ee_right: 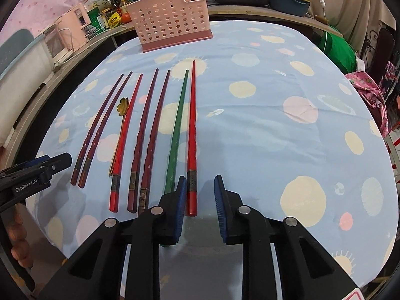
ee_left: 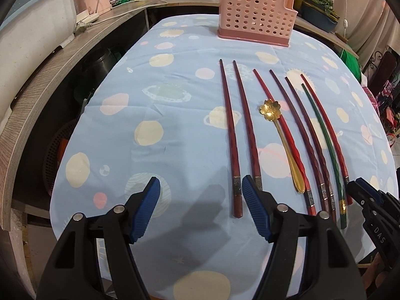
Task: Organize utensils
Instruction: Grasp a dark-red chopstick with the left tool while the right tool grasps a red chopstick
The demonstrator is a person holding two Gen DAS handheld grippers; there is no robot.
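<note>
Chopsticks lie in a rough row on the tabletop (ee_left: pixel 175 125), thick ends toward the cameras: two dark red ones (ee_left: pixel 228 135) at the left of the row, then a bright red one (ee_right: pixel 126 135), two more dark ones (ee_right: pixel 150 135), a green chopstick (ee_right: pixel 178 125) and a red chopstick (ee_right: pixel 192 135) at the right end. Gold flower-bowl spoon (ee_left: pixel 270 107) rests among them, its handle touching the bright red stick. Pink perforated holder (ee_left: pixel 255 17) stands upright at the far edge of the blue planet-print cloth (ee_right: pixel 275 125), well apart from the row; no utensil can be seen in it. Task reads as not started: all seven sticks and the spoon are left to move. Left gripper (ee_left: pixel 201 195) hovers near the row's left end, jaws wide open, holding nothing, right pad just beside the second dark stick's butt. Right gripper (ee_right: pixel 200 195) has jaws open, straddling the butt of the red chopstick without visibly clamping it; the green one sits just outside its left jaw. Likely first pick is that red stick. Kitchen clutter sits behind on the counter (ee_left: pixel 62 57).
</note>
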